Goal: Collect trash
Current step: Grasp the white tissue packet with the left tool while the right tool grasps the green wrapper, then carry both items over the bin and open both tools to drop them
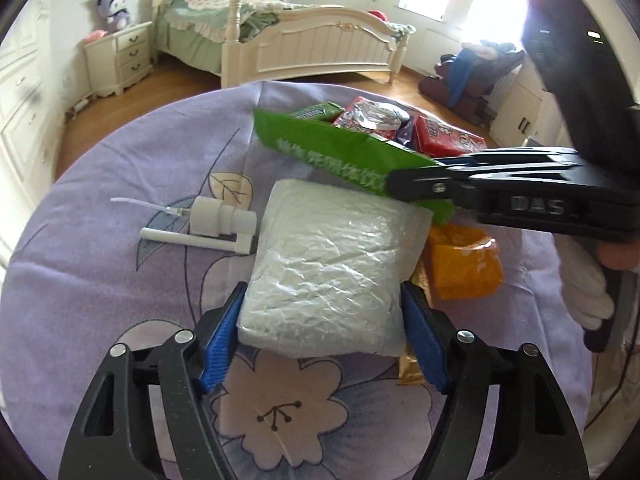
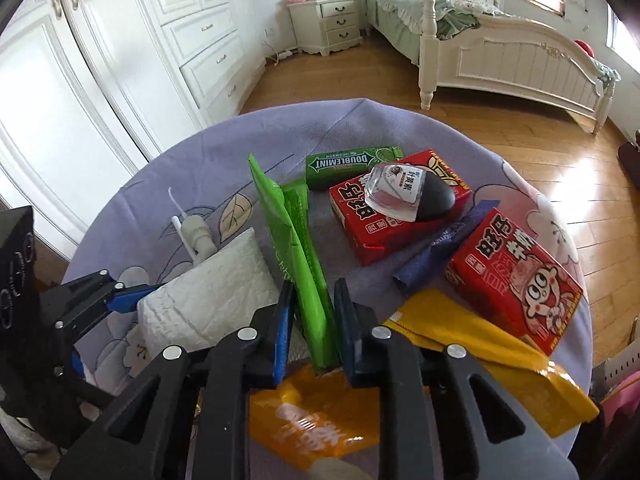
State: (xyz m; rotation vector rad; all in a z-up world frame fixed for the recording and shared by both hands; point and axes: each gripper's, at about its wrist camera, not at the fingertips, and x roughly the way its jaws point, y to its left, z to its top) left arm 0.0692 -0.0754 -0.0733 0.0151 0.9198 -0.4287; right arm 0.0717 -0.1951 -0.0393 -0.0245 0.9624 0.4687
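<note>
Trash lies on a round table under a purple floral cloth (image 1: 120,280). My left gripper (image 1: 322,320) has its blue pads pressed on both sides of a white crinkled plastic pack (image 1: 332,264), which rests on the cloth. My right gripper (image 2: 316,312) is shut on the near end of a long green wrapper (image 2: 296,248), held on edge. In the left wrist view the right gripper (image 1: 396,186) comes in from the right, with the green wrapper (image 1: 328,148) sticking out to the left above the pack. An orange wrapper (image 2: 316,412) lies under the right gripper.
Two red cartons (image 2: 516,280) (image 2: 384,216), a Doublemint gum pack (image 2: 344,164), a clear blister shell (image 2: 408,196), a dark blue wrapper (image 2: 444,244) and a yellow packet (image 2: 480,344) crowd the right half. A white pump head (image 1: 216,220) lies left of the pack. A bed, nightstand and wardrobe stand beyond.
</note>
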